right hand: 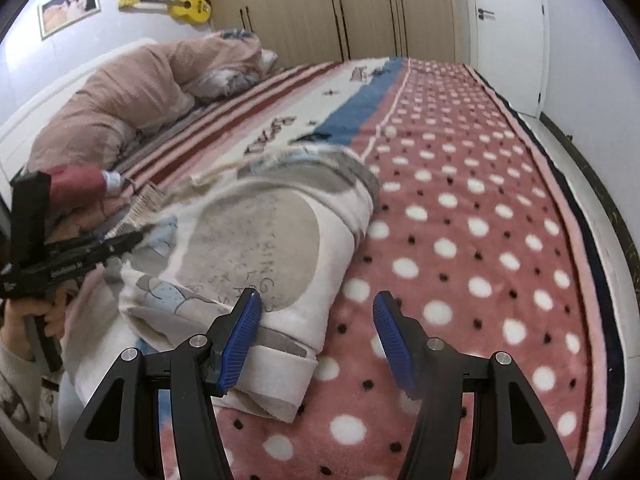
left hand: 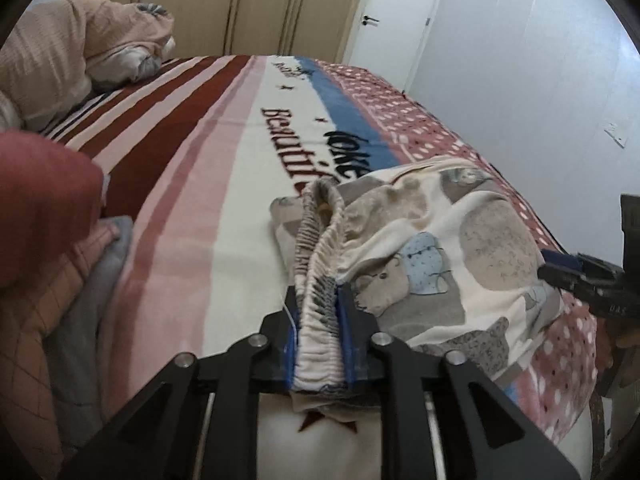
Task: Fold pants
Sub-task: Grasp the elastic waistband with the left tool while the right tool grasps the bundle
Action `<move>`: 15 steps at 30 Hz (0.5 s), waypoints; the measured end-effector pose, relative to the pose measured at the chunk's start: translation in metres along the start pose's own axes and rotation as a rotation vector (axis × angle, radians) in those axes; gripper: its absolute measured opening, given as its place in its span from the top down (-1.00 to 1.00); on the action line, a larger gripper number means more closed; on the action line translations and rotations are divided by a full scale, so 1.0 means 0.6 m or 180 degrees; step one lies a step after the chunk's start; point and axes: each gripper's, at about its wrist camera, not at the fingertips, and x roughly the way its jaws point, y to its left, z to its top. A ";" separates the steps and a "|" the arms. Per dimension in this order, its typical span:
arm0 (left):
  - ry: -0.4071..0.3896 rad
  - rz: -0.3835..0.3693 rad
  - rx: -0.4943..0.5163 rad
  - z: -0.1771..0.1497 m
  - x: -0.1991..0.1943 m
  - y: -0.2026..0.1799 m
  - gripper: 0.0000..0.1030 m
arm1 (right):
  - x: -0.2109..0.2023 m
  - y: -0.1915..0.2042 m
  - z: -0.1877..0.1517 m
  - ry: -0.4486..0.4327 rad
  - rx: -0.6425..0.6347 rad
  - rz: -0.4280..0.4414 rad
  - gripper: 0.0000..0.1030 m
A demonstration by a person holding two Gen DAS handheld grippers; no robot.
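The pants (left hand: 448,240) are cream with grey and blue bear prints, folded in a bundle on the bed. My left gripper (left hand: 318,300) is shut on their ribbed elastic waistband (left hand: 316,248), which runs between the blue pads. In the right wrist view the pants (right hand: 256,240) lie ahead and to the left, cuff end (right hand: 276,384) nearest. My right gripper (right hand: 316,312) is open, its left pad (right hand: 242,336) resting against the pants' leg end, its right pad over the blanket. The left gripper (right hand: 120,242) also shows at the left there, and the right gripper's fingers (left hand: 568,276) at the right edge of the left view.
The bed carries a blanket, striped red and pink on one side (left hand: 168,140), pink with white dots (right hand: 480,220) on the other. A pink duvet (right hand: 132,92) is heaped at the head. Folded clothes (left hand: 60,280) lie at the left. Wardrobe (right hand: 360,4), door and wall stand behind.
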 end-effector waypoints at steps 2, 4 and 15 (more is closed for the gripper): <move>0.0012 0.0055 0.0000 0.005 -0.001 0.002 0.30 | 0.010 -0.002 -0.004 0.0071 0.0023 -0.0036 -0.07; 0.0005 -0.0024 0.0029 0.015 -0.009 0.005 -0.01 | 0.005 -0.007 0.000 0.0074 0.0053 0.0011 -0.07; 0.0388 -0.0572 -0.0231 0.010 0.059 0.023 -0.24 | 0.053 -0.033 0.029 0.0288 0.0367 0.0411 -0.12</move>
